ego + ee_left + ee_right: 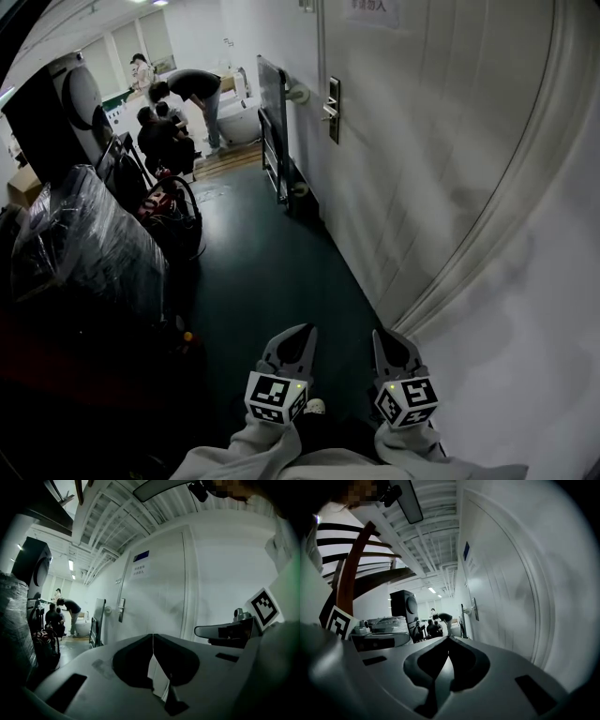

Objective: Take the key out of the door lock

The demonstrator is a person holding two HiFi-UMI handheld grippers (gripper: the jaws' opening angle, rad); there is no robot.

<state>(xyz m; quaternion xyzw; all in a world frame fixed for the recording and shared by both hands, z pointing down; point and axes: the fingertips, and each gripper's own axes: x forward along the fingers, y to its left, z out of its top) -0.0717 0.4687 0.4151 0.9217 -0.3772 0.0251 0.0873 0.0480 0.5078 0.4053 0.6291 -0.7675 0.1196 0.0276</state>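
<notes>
Head view: the left tongs [303, 330] and right tongs [381, 336] hang low by the waist, well apart from the door lock [333, 110] on the door [441, 159]. The key is too small to spot there. Left gripper view: clenched on nothing, aimed roughly toward the lock. Right gripper view: same deal, pressed together and empty, probably just carried closed for the walk over.
</notes>
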